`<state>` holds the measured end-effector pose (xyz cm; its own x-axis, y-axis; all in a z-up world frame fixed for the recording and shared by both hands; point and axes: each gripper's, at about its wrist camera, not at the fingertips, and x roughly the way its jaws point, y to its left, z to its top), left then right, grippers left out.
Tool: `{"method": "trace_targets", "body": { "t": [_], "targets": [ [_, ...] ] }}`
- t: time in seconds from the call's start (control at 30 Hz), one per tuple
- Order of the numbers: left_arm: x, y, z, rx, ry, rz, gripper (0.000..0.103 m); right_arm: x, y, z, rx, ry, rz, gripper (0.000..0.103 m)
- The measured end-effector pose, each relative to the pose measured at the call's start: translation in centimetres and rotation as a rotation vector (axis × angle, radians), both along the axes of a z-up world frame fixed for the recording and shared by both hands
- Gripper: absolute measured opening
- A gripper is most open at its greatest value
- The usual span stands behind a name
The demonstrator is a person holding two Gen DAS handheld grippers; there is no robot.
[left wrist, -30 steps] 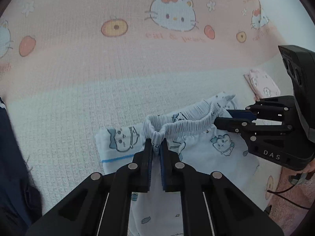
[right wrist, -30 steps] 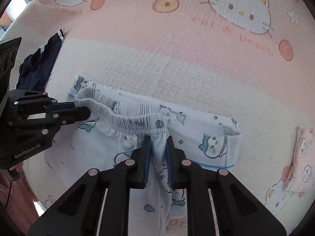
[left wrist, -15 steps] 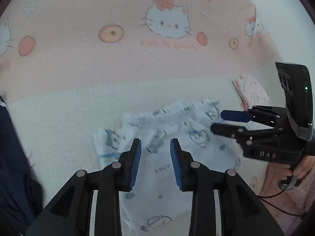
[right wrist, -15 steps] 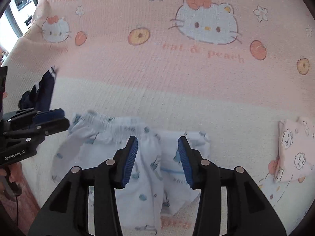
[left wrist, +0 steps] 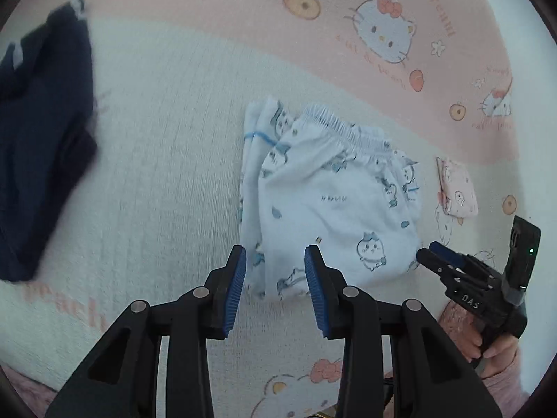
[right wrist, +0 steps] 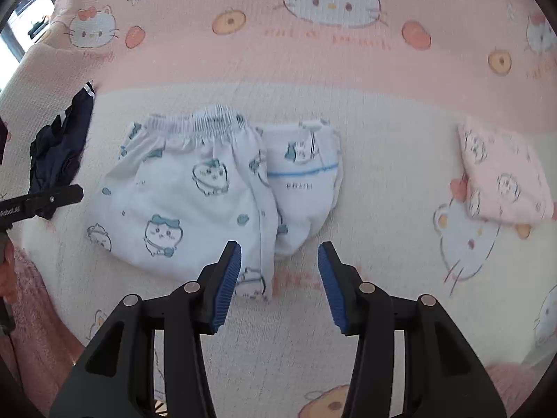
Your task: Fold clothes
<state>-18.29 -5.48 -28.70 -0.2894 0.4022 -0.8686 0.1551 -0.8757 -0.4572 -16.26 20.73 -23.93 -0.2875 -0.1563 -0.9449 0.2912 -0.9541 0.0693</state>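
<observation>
White shorts with blue cartoon prints [left wrist: 330, 195] lie folded on the bed, elastic waistband at the far side; they also show in the right wrist view [right wrist: 195, 195]. My left gripper [left wrist: 275, 271] is open and empty, just short of the shorts' near edge. My right gripper [right wrist: 278, 268] is open and empty, also at the near edge. The right gripper shows in the left wrist view [left wrist: 452, 264] beside the shorts' right corner. The left gripper's finger tip [right wrist: 52, 198] shows at the left edge of the right wrist view.
A dark navy garment [left wrist: 38, 146] lies crumpled to the left, also in the right wrist view [right wrist: 59, 149]. A folded pink garment [right wrist: 504, 174] lies to the right, also in the left wrist view [left wrist: 456, 188]. All rest on a pink-and-cream Hello Kitty bedspread [right wrist: 348, 69].
Both grippers have let go of the waistband, opened and pulled back toward me. The shorts now lie folded flat on the bed.
</observation>
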Motion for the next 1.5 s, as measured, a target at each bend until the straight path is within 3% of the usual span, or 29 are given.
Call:
{"method": "trace_targets", "body": {
  "t": [0.1,0.27,0.33,0.37,0.4,0.43,0.53,0.57,0.6,0.67,0.73,0.77,0.9,0.93,1.0,1.03,1.07,1.3,1.5],
  "targets": [
    [0.9,1.3,-1.6,0.005,-0.031,0.006,0.039,1.0,0.7,-2.0,-0.034,-0.051,-0.075,0.047],
    [1.0,2.3,-2.5,-0.016,-0.009,0.025,0.039,1.7,0.7,-2.8,-0.113,-0.065,-0.106,0.048],
    [1.2,1.7,-2.2,-0.036,-0.009,0.047,0.030,1.5,0.4,-2.9,-0.123,-0.068,-0.111,0.050],
    [1.3,1.4,-2.1,-0.044,-0.008,0.059,0.018,1.4,0.5,-3.0,-0.143,-0.076,-0.130,0.052],
    [1.6,0.9,-2.1,-0.032,-0.007,0.071,0.016,1.3,0.6,-3.0,-0.156,-0.085,-0.146,0.051],
    [2.0,0.4,-2.0,-0.019,-0.005,0.084,0.015,1.3,0.5,-2.8,-0.155,-0.094,-0.152,0.049],
    [2.7,-0.4,-1.9,0.006,0.001,0.099,0.014,2.0,0.2,-2.6,-0.191,-0.114,-0.157,0.023],
    [2.9,-0.6,-1.8,0.013,0.004,0.100,0.014,2.3,0.1,-2.5,-0.208,-0.121,-0.160,0.022],
    [3.2,-0.8,-1.8,0.019,0.006,0.101,0.016,2.6,0.1,-2.4,-0.217,-0.123,-0.167,0.023],
    [3.6,-1.2,-1.6,0.032,0.011,0.104,0.021,3.4,0.3,-2.2,-0.208,-0.112,-0.200,0.041],
    [4.0,-1.6,-1.5,0.045,0.016,0.106,0.032,3.8,0.5,-2.1,-0.225,-0.113,-0.214,0.052],
    [4.2,-1.7,-1.4,0.052,0.018,0.107,0.041,3.9,0.5,-2.1,-0.240,-0.117,-0.216,0.055],
    [3.8,-1.0,-1.3,0.041,0.026,0.088,0.042,4.0,-1.2,-2.1,-0.267,-0.115,-0.174,0.057],
    [3.8,-0.7,-1.2,0.028,0.031,0.079,0.039,4.0,-1.7,-2.2,-0.272,-0.114,-0.161,0.055],
    [3.7,-0.3,-1.2,-0.013,0.027,0.065,0.010,3.6,-2.6,-2.5,-0.243,-0.104,-0.132,0.035],
    [3.5,0.0,-1.1,-0.018,0.026,0.064,0.010,3.4,-3.0,-2.6,-0.232,-0.102,-0.124,0.021],
    [3.6,-0.1,-0.9,-0.012,0.023,0.069,0.010,3.6,-3.1,-2.4,-0.244,-0.109,-0.132,0.015],
    [5.3,0.2,3.0,-0.008,0.080,0.053,0.009,5.5,-4.1,1.6,-0.238,-0.050,-0.124,0.012],
    [9.5,1.2,3.5,-0.030,0.044,0.009,0.009,4.8,0.1,2.3,-0.238,-0.062,-0.120,0.011]
  ]
}}
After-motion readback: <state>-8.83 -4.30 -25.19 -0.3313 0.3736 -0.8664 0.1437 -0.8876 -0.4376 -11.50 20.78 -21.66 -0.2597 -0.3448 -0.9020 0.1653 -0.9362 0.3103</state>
